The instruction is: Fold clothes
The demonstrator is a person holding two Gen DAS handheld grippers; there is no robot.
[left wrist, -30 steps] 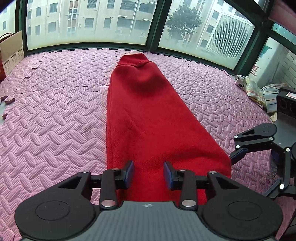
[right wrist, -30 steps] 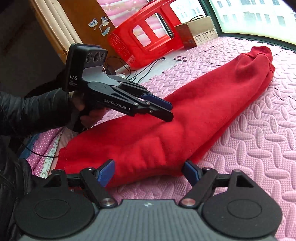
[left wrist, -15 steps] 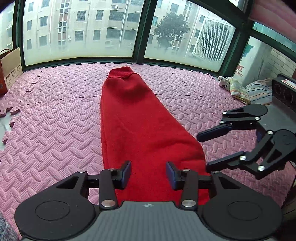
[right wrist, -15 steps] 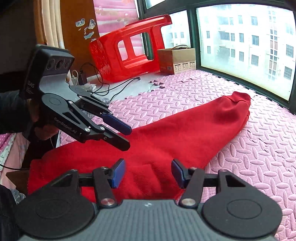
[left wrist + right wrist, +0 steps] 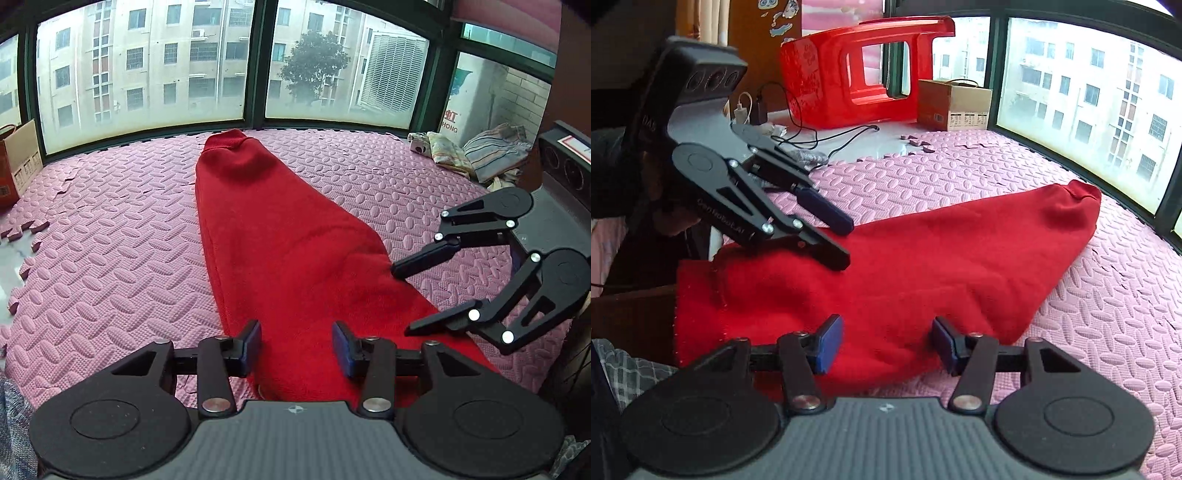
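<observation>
A red knit garment (image 5: 280, 243) lies folded into a long narrow strip on the pink foam mat (image 5: 103, 236), running from the near edge toward the window. It also shows in the right wrist view (image 5: 923, 266). My left gripper (image 5: 296, 345) is open and empty, held over the garment's near end. My right gripper (image 5: 882, 341) is open and empty, over the garment's near right side. Each gripper shows in the other's view: the right gripper (image 5: 402, 299) hovers at the garment's right edge, the left gripper (image 5: 846, 242) just above the cloth.
Windows line the far side of the mat. A cardboard box (image 5: 18, 158) stands at the far left, also in the right wrist view (image 5: 955, 105). Folded clothes (image 5: 480, 151) lie at the far right. A red plastic chair (image 5: 860, 74) and cables (image 5: 827, 136) lie left of the mat.
Both grippers have lifted and pulled back toward the garment's near end. The right gripper has moved in closer beside the left and its jaws have narrowed somewhat. The garment has not moved.
</observation>
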